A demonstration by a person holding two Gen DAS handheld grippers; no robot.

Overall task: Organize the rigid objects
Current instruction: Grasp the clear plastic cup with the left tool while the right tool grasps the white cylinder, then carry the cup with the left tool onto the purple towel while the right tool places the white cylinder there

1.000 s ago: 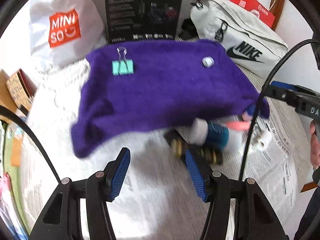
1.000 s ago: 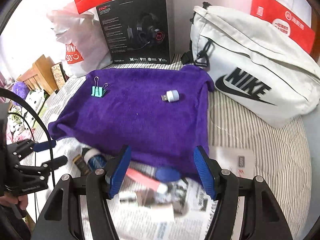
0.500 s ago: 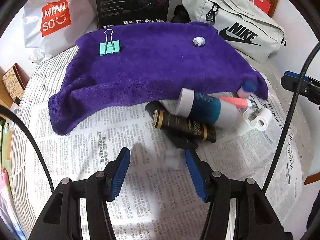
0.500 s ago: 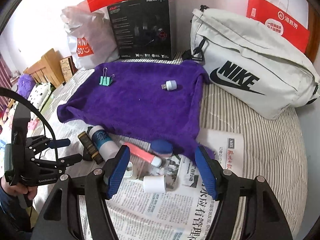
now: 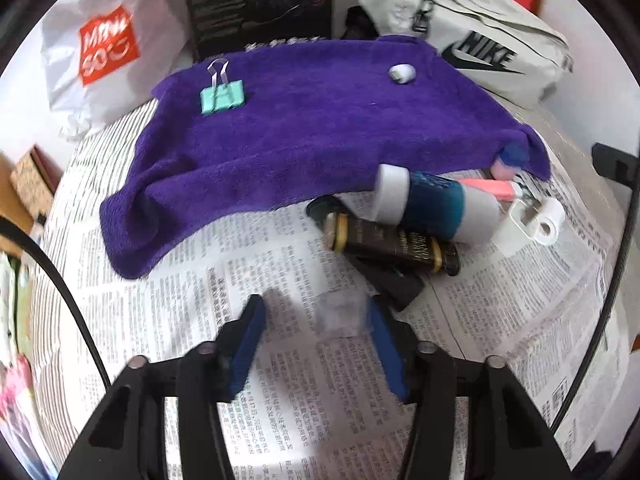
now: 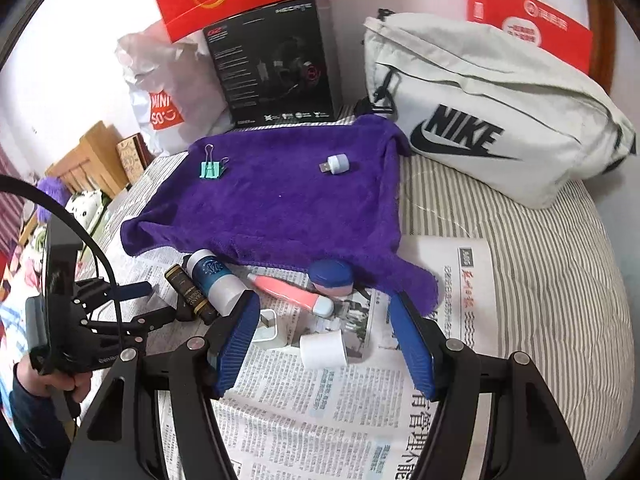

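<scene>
Left gripper [image 5: 316, 322] closing on a small clear thing [image 5: 340, 316] (too blurry to identify), right gripper [image 6: 324, 316] released; it could squirt out sideways.

Plain white wall [image 6: 72, 40] behind a bed with a grey-striped mattress [image 6: 552, 264], newspaper [image 6: 344, 412] spread over it, some wooden furniture [image 6: 86, 152] off to the side, soft daylight.
</scene>
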